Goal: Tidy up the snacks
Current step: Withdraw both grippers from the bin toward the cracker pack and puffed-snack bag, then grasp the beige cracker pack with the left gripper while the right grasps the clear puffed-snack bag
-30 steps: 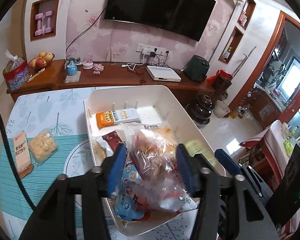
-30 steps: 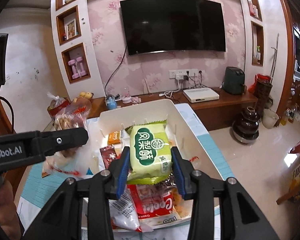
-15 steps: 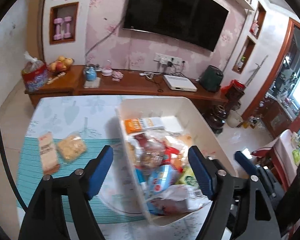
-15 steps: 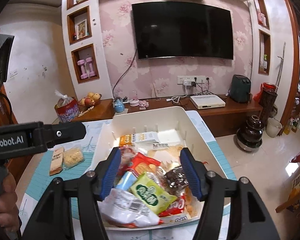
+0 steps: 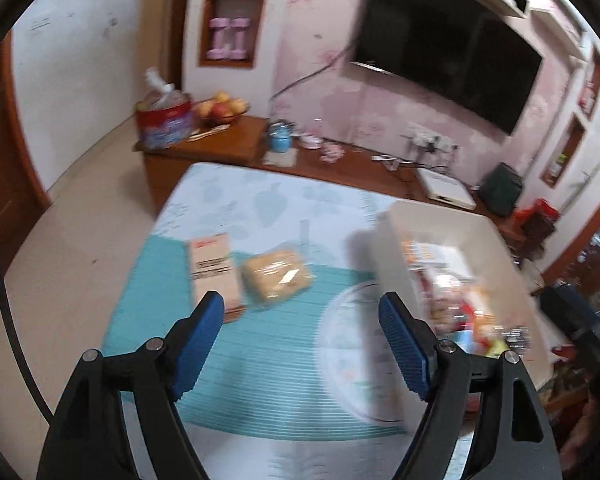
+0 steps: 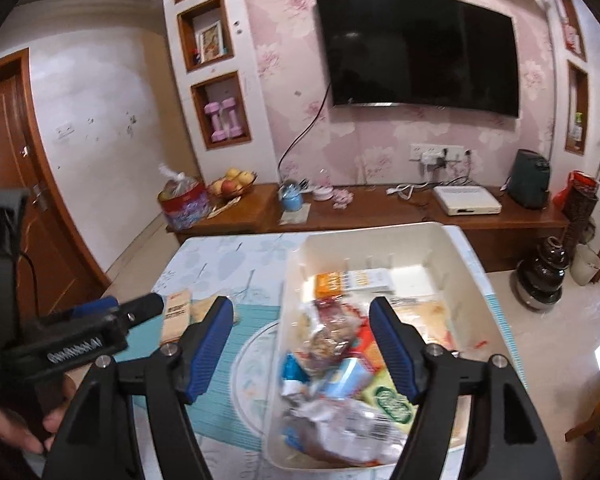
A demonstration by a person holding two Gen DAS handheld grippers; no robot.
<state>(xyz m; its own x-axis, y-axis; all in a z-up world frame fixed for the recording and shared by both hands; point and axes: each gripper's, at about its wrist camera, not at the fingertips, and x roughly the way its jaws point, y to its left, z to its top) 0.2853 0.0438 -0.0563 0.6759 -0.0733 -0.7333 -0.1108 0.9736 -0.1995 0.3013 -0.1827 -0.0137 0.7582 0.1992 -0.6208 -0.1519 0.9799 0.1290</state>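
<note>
At the far left of the right wrist view we see a hand [image 6: 16,420] wrapped around the black handle of the left gripper [image 5: 302,340]. Its ribbed blue pads [image 5: 198,344] stand wide apart with nothing between them, over the teal ribbed mat [image 5: 260,360] on the table [image 5: 260,204]; its jaws have just been opening.

On the mat, left of centre, lie two loose snacks side by side. The left one is a flat, long, tan bar [image 5: 214,270] with a red mark at its far end and dark print across the middle. Just beside it on the right sits a squarish yellow cake in clear, crinkled wrap [image 5: 278,276] with a small white label.

Further right stands the bin [image 6: 380,240], a cream plastic tub with smooth walls, rounded corners and small ribs along its far wall. Inside, an orange-and-white pack [image 6: 352,280] lies flat at the far end, and the near end holds a blurred heap of glossy packets, among them a green-and-white one [image 6: 388,398] and a clear crumpled bag [image 6: 340,428].

The right gripper [image 6: 302,344] hangs over that heap. Its jaws have just been opening and now stand apart, touching no packet.
</note>
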